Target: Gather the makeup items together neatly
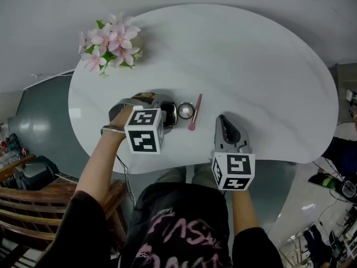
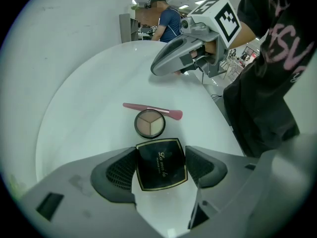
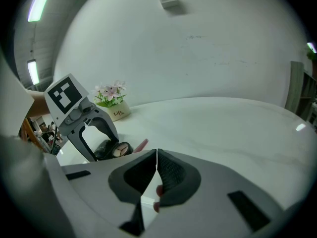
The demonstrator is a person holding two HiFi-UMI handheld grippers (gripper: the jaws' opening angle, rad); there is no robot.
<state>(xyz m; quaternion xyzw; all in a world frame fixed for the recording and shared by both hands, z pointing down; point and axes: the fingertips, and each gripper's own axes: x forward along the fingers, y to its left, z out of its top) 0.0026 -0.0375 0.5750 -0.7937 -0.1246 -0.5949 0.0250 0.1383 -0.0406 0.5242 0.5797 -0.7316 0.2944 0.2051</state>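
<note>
A black square compact [image 2: 161, 163] lies on the white table [image 1: 262, 66], and my left gripper [image 2: 161, 151] is shut on it, a pad against each side. Just beyond the compact sit a round three-shade palette [image 2: 150, 123] and a pink brush [image 2: 153, 110]. In the head view the brush [image 1: 195, 111] lies to the right of the palette [image 1: 186, 111]. My right gripper [image 1: 222, 119] rests further right near the table's front edge, shut with nothing between its pads. The right gripper view shows its shut jaws [image 3: 157, 157], with the left gripper [image 3: 106, 143] and the palette [image 3: 121, 150] beyond.
A small pot of pink flowers [image 1: 111, 41] stands at the table's far left. The table's curved front edge [image 1: 167, 163] runs just behind both grippers. A wooden chair [image 1: 33, 200] is at the lower left. A person [image 2: 168, 19] stands far off in the room.
</note>
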